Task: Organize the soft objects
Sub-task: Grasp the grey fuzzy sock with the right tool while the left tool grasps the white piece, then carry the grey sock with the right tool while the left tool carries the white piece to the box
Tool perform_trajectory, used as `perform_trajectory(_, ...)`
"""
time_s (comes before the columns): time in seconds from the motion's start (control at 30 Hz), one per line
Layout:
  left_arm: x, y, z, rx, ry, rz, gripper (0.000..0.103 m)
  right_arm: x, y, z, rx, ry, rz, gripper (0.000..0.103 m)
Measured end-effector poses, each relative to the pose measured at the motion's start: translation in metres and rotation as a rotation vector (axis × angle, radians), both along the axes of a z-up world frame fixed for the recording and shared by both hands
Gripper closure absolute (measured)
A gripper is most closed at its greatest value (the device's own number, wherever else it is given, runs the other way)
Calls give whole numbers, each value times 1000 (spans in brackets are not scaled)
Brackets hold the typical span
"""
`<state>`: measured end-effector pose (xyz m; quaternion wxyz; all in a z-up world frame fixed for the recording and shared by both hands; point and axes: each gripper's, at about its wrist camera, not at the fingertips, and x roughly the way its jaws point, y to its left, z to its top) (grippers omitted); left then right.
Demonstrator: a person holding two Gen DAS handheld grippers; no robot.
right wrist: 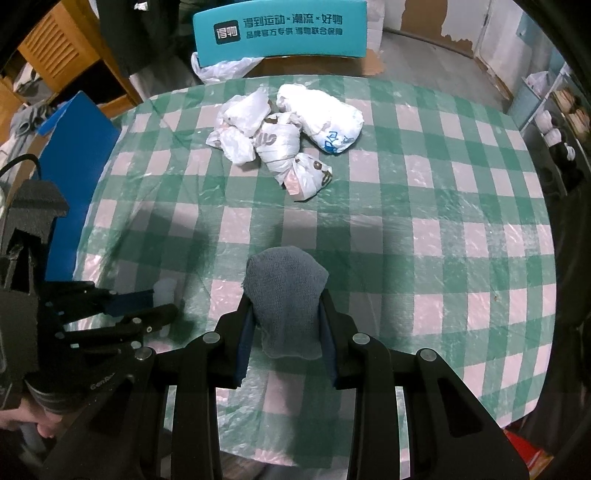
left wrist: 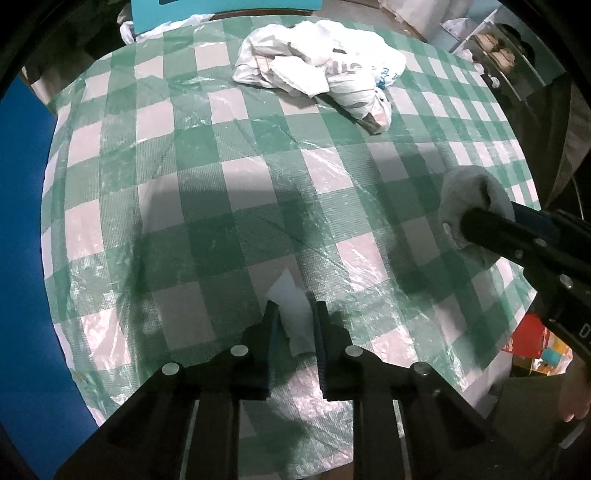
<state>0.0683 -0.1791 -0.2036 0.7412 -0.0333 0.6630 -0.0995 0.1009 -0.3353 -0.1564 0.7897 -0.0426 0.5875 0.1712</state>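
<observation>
Grey cloth (right wrist: 286, 295) pinched, R fingers (right wrist: 286, 325) | white wad (left wrist: 293, 314) clamped, L fingers (left wrist: 294, 325), base hidden

Heap of tied bags (right wrist: 284, 136) far back on the table (right wrist: 461, 258), box (right wrist: 280, 31) behind it.

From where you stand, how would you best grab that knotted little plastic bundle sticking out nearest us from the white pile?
I would take the knotted bag bundle across its narrow waist, coming straight down from above. It lies flat on the checked tablecloth, pointing away from the plastic bag pile, so its sides look free. Both grippers seem occupied, though.
</observation>
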Motion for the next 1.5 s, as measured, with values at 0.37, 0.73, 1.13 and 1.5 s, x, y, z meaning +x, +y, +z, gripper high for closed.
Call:
perform_trajectory(0.37, 4, 14, 16, -10, -34, 0, 87, -5, 7, 9, 11, -20, 17, 72)
perform_trajectory(0.73, 3, 18, 51, 21, -141, -37, 88, -15, 17, 31, 22, -61, 53, 72)
perform_trajectory(1.13, -5, 24, 90, 68, -266, -57, 87, -23, 28, 58, 30, -121, 81, 72)
perform_trajectory(1.5, -15, 37, 115, 102, -345, -52, 87, -31, 46, 86, 55, -179, 118, 72)
